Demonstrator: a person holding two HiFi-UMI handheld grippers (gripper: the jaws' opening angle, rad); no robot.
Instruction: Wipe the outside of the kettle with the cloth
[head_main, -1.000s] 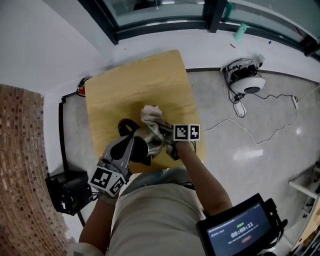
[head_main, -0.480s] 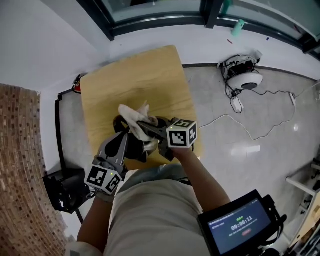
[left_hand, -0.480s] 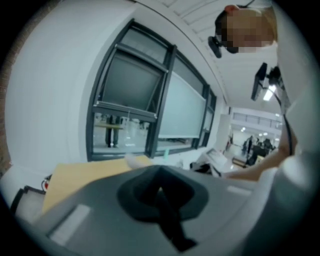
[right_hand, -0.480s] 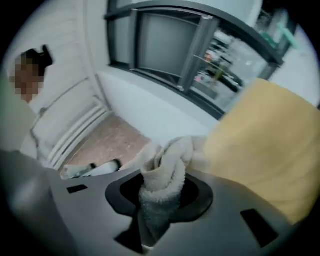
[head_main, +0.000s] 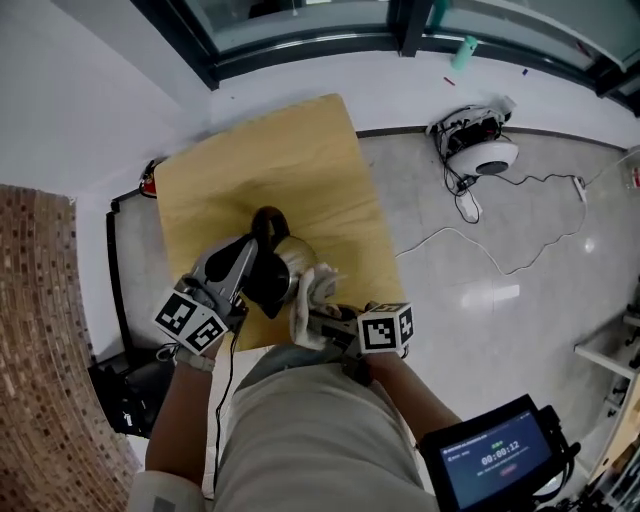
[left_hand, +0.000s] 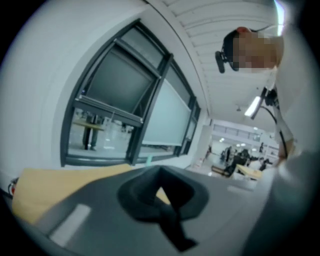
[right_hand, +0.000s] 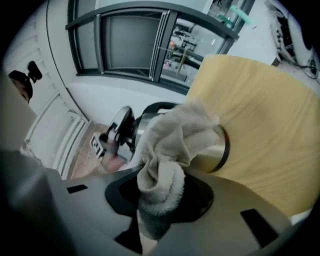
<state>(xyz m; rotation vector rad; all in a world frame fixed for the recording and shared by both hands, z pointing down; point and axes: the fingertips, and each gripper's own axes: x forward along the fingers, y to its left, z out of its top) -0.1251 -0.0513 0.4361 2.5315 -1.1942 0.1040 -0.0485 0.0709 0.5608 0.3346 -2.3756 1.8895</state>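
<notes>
**Kettle** (head_main: 296, 262): brushed-metal body with a black handle looping at its far side and a black part on its left. In the right gripper view a dark band rings the end nearest my right gripper (head_main: 325, 322). The kettle sits at the near middle of the worktop (head_main: 260, 160).

**Cloth** (head_main: 312, 298): pale towelling, bunched up, lying against the near right of the kettle's body.

**Right gripper:** closed on the cloth's near end, which bulges out from between the jaws.

**Left gripper** (head_main: 258, 280): closed, with its front on the kettle's black left part.

**Hard to make out:**
- The left gripper view shows the jaws together with only a dark shape there and none of the kettle, so I cannot fix the exact point of grip.
- The cloth covers the near right of the body, and the left gripper covers its left.
- My torso cuts off the worktop's near edge.
</notes>
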